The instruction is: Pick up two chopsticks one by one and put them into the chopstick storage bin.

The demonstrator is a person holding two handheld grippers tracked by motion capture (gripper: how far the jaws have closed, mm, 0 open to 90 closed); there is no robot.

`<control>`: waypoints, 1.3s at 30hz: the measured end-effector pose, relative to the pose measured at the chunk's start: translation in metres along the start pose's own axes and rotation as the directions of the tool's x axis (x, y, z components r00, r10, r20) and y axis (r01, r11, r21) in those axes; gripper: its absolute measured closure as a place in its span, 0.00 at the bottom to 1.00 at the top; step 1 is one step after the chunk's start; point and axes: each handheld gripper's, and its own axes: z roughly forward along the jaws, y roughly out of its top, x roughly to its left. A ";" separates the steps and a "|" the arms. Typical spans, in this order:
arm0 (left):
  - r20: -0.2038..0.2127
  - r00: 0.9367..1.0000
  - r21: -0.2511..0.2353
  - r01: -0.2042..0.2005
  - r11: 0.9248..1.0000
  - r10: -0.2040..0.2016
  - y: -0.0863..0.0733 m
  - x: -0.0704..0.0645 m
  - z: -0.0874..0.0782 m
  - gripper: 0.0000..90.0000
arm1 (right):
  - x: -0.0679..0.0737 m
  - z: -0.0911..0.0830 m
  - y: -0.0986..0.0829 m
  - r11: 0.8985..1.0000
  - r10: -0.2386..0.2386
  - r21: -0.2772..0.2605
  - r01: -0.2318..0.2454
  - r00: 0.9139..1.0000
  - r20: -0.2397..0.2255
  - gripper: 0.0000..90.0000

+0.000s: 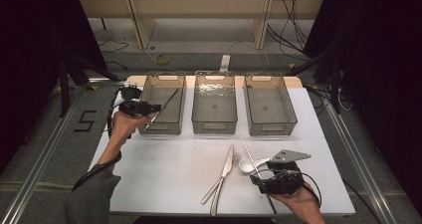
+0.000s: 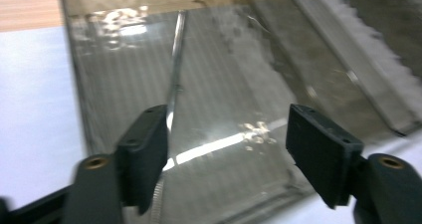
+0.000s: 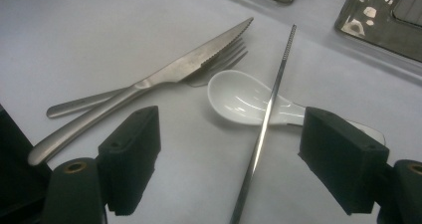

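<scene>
Left gripper (image 1: 149,107) hovers at the left bin (image 1: 177,118), jaws wide and empty; a chopstick (image 1: 167,104) leans inside that bin. Right gripper (image 3: 229,169), jaws wide, hovers over a second chopstick (image 3: 266,119) lying across a white spoon (image 3: 234,97), beside knife (image 3: 164,72) and fork (image 3: 219,59) on the surface (image 1: 164,169).

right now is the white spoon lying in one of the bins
No, the white spoon lies on the table beside the fork, with a metal chopstick resting across it.

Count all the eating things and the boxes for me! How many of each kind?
Metal chopsticks: 2, one in the left bin, one across the spoon
Knife: 1
Fork: 1
White spoon: 1
Clear bins: 3
Total: 8
</scene>
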 end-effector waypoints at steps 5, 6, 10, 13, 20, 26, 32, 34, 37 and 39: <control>0.055 0.998 -0.037 -0.008 0.999 0.010 -0.021 -0.016 -0.011 0.28 | 0.000 0.001 0.001 0.999 -0.018 0.027 0.018 1.000 0.007 0.28; 0.062 0.998 -0.053 -0.001 0.999 0.004 -0.025 -0.018 -0.013 0.27 | 0.000 0.001 0.001 0.999 -0.019 0.037 0.019 1.000 0.009 0.28; 0.094 0.995 -0.086 -0.004 0.996 0.012 -0.040 -0.026 -0.020 0.25 | -0.001 0.004 0.002 0.996 -0.024 0.081 0.023 1.000 0.013 0.29; 0.101 0.991 -0.080 -0.082 0.993 0.090 -0.053 -0.036 -0.020 0.23 | -0.001 0.008 0.002 0.992 -0.032 0.123 0.030 0.999 0.020 0.30; 0.171 0.980 -0.099 -0.083 0.992 0.099 -0.063 -0.046 -0.025 0.20 | -0.004 0.008 0.003 0.984 -0.041 0.177 0.037 0.999 0.015 0.35; 0.205 0.966 -0.101 -0.139 0.985 0.157 -0.069 -0.065 -0.034 0.19 | -0.003 0.014 0.003 0.964 -0.061 0.259 0.060 0.998 -0.001 0.37; 0.213 0.955 -0.113 -0.185 0.976 0.206 -0.082 -0.076 -0.042 0.19 | -0.006 0.020 0.007 0.946 -0.091 0.312 0.087 0.996 0.000 0.41; 0.203 0.951 -0.113 -0.214 0.970 0.233 -0.087 -0.079 -0.045 0.18 | -0.007 0.021 0.009 0.942 -0.087 0.326 0.083 0.996 -0.002 0.43; 0.199 0.944 -0.115 -0.243 0.963 0.262 -0.094 -0.082 -0.051 0.18 | -0.008 0.023 0.011 0.936 -0.086 0.342 0.086 0.996 -0.015 0.46; 0.197 0.940 -0.122 -0.257 0.959 0.277 -0.098 -0.084 -0.055 0.18 | -0.007 0.025 0.012 0.928 -0.084 0.362 0.084 0.996 -0.017 0.49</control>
